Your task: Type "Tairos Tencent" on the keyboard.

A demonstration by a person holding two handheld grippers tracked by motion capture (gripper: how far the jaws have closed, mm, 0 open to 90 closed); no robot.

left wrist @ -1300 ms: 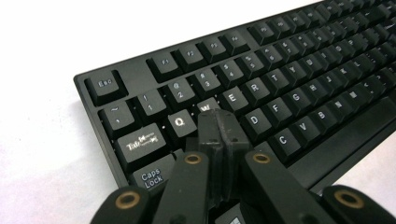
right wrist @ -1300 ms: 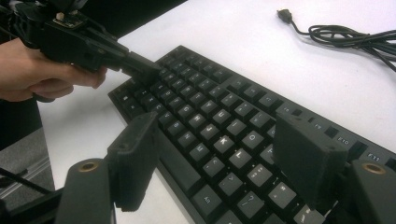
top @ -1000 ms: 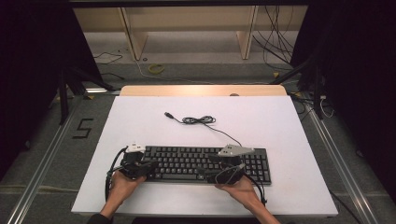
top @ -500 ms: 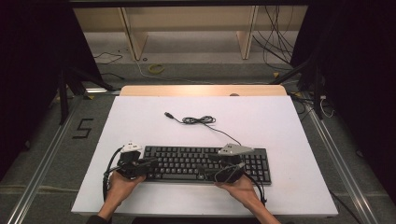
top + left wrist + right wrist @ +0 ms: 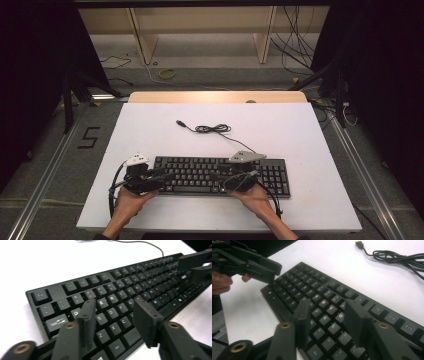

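The keyboard point(image 5: 220, 175) lies low and centre on the white table point(image 5: 300, 135); left gripper point(image 5: 113, 315) has just been opening, right gripper point(image 5: 327, 313) closing, both half-wide over keys, gripping nothing; press one key squarely, jaws clear of neighbouring keys.

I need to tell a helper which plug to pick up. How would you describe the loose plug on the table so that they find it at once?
Start at the white table and find the black keyboard near its front edge. Its thin black cable runs back from the keyboard to a small coil. The plug is the small dark connector at the cable's free end, left of the coil, lying alone on bare tabletop.
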